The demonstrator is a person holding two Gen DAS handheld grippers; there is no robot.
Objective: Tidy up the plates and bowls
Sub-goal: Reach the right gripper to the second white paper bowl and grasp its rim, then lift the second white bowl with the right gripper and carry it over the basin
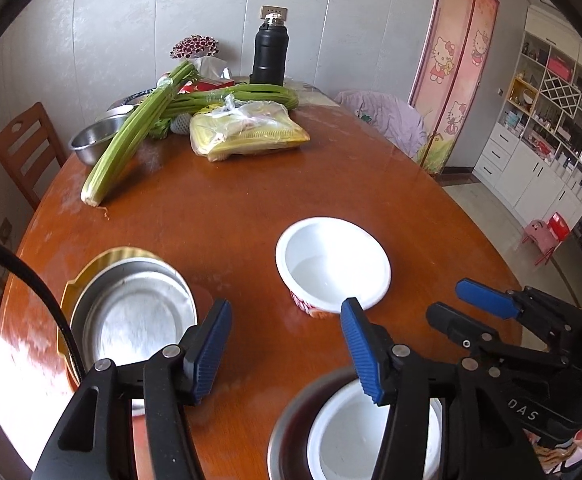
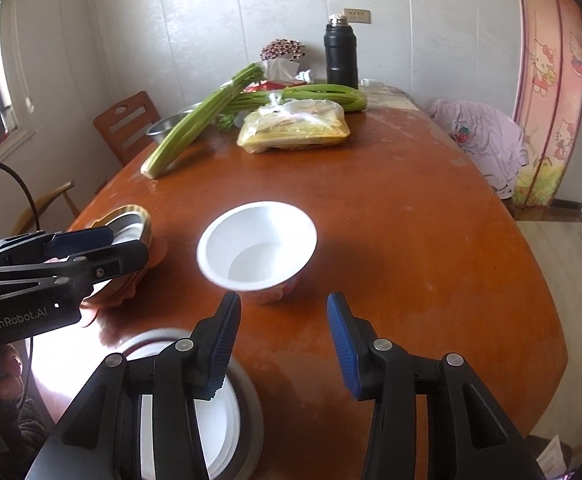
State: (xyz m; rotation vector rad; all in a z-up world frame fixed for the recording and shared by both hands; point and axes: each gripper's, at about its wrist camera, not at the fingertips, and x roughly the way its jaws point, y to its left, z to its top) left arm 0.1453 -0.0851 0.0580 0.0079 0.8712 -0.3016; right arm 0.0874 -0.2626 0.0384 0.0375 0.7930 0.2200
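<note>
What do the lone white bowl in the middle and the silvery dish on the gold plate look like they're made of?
White bowl: probably glazed ceramic or melamine; smooth, glossy, opaque, with a red pattern outside. Silvery dish: likely stainless steel; dull grey sheen with blurred reflections. Gold plate: shiny, metal or gold-coated plastic; I cannot tell which.

white bowl (image 2: 257,246) upright mid-table; steel dish (image 1: 139,316) on gold plate (image 1: 69,300); another white bowl (image 1: 355,436) nested in steel.

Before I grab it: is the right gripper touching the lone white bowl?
Apart. Right wrist view shows bare table between the right gripper and white bowl.
</note>
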